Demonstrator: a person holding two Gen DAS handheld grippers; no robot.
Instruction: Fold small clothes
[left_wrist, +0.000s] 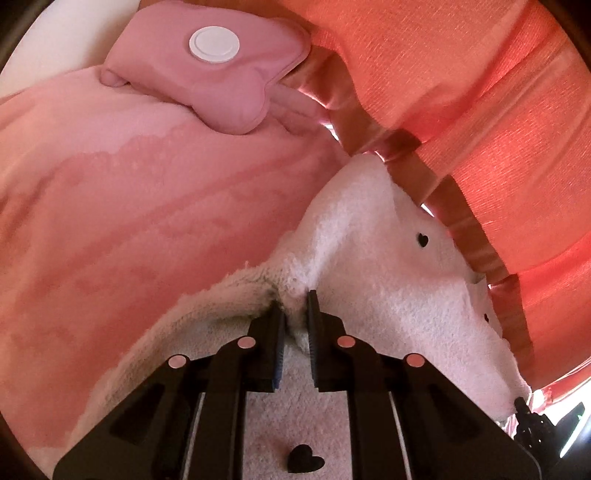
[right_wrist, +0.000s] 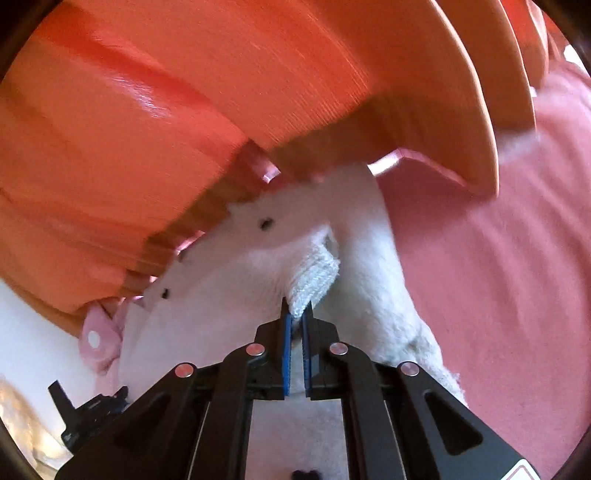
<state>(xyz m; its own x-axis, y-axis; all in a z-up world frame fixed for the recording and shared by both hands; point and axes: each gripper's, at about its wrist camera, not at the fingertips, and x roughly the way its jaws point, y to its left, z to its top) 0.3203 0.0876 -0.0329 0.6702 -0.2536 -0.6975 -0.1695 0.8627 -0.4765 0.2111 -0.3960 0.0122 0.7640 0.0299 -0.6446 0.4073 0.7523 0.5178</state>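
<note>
Garment: a white fleecy garment (left_wrist: 369, 258) with small black hearts lies on a pink bed cover (left_wrist: 129, 221), its far edge against the orange curtain (left_wrist: 480, 110).
Long axis: in the left wrist view it runs from lower left up to the right, along the curtain's hem; its full outline is not shown.
Left gripper (left_wrist: 295, 306): closed tight on a pinched ridge of fleece.
Right gripper (right_wrist: 297, 310): closed tight on a ribbed cuff (right_wrist: 317, 273), which points up and away from the jaws.
Pink pouch (left_wrist: 214, 70): lies well beyond the garment, with a white disc on top.
</note>
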